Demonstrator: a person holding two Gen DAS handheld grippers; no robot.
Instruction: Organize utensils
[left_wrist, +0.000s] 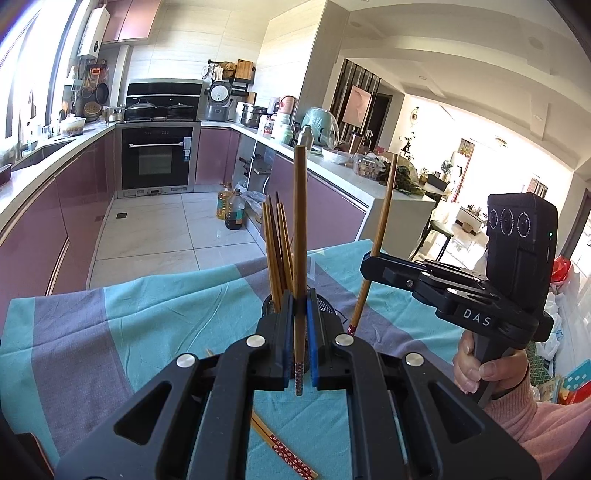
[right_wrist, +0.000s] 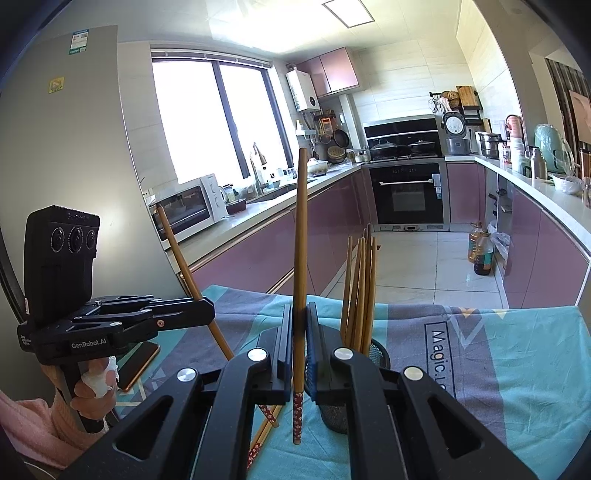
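Wooden chopsticks, so light and stiff, but thin and a bit slick, meaning they can pivot or slide in a pinch. Best taken low on the shaft, just above the red patterned end, which is where both are gripped now.

Left hand-held gripper (left_wrist: 300, 325) is clenched on one upright chopstick (left_wrist: 300, 236); right hand-held gripper (right_wrist: 300, 332) is clenched on another chopstick (right_wrist: 300, 258), also upright. Both hover over the cloth-covered surface (left_wrist: 110, 325).

The black mesh holder (right_wrist: 376, 354) sits just past the fingertips, at about 1 o'clock from the right one.

Count: two chopsticks in the air, roughly five or six standing in the holder (left_wrist: 277, 251) (they overlap, can't be sure), and two loose chopsticks (left_wrist: 288, 450) lying on the cloth at 6 o'clock.
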